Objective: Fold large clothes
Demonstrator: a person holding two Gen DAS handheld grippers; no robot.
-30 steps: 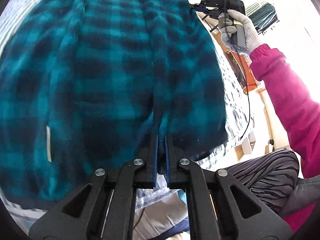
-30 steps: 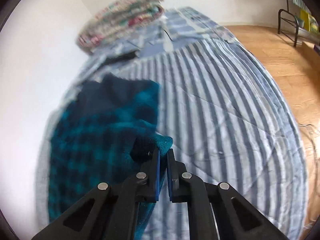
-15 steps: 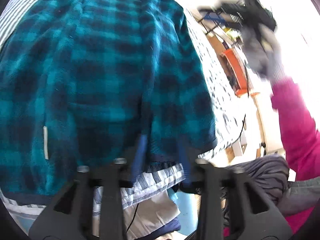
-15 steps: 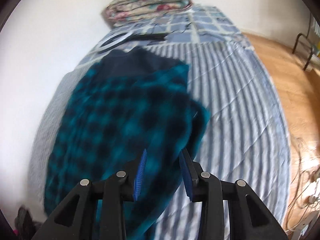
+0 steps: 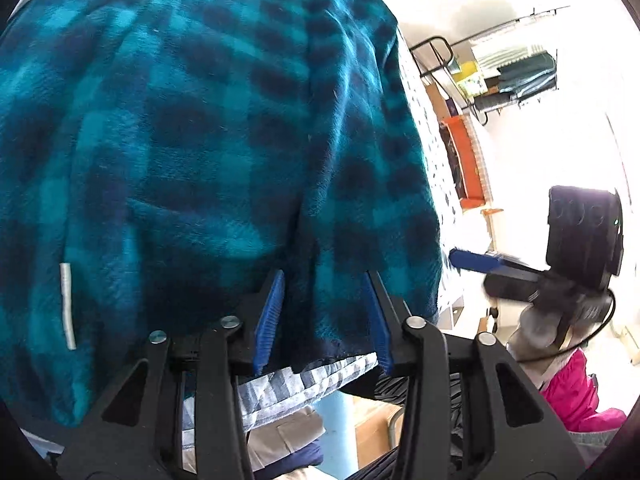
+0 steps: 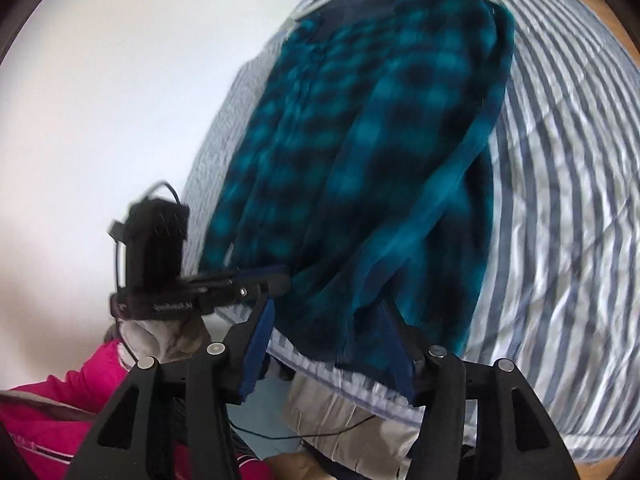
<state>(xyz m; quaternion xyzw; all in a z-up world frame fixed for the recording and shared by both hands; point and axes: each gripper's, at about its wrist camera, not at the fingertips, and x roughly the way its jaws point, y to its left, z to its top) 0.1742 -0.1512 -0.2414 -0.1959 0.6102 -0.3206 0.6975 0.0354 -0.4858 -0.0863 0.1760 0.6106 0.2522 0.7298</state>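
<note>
Fleece (image 5: 192,152) lies flat on the bed (image 6: 560,184), both claws just opened and empty, left claw (image 5: 326,316) and right claw (image 6: 328,344) straddling its near hem; a careless regrip may drag the fold askew.
</note>
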